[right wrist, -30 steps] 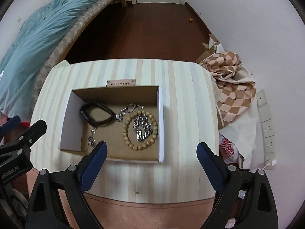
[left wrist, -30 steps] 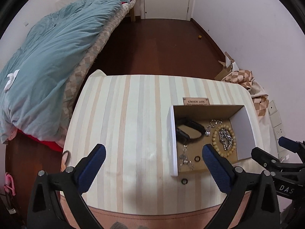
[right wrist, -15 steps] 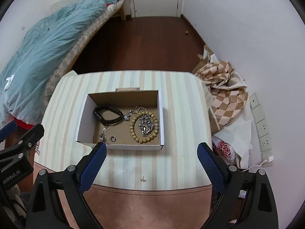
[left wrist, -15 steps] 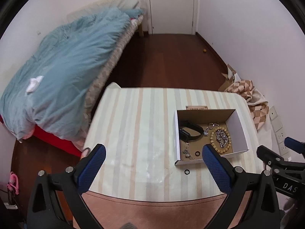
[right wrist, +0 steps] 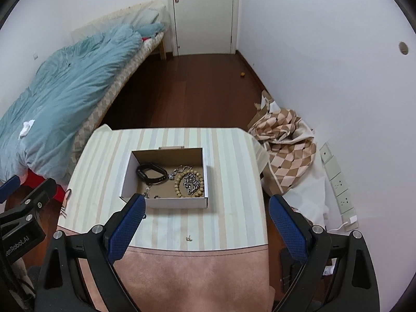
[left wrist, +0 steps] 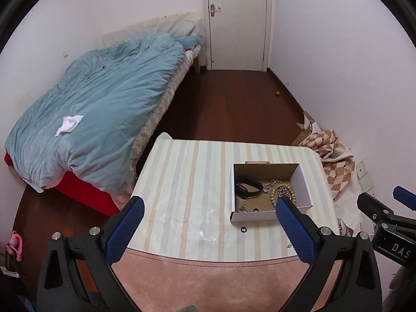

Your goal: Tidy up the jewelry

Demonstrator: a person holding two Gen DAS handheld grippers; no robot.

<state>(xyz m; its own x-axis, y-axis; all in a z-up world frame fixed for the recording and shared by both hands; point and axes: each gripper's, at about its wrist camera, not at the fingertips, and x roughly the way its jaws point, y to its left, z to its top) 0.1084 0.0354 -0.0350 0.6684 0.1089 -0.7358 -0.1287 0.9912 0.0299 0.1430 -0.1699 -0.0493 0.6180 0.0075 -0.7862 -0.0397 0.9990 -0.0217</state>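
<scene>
Both grippers have been drawn back from the box (right wrist: 166,202), now seen smaller ahead. The jaws of the left gripper (left wrist: 208,223) and right gripper (right wrist: 205,221) are spread wide, nothing held.

Matt cardboard box (right wrist: 166,202) holds wooden beads (right wrist: 189,180) and a shiny metal chain (right wrist: 191,182) on glossy striped tablecloth (right wrist: 234,182).

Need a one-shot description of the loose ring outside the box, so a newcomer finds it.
Start at the striped table, then find the open cardboard box of jewelry on it. Just in front of the box's near wall, on bare tabletop, lies a small dark ring. Unlike the black band and bead bracelet, it sits outside the box.
</scene>
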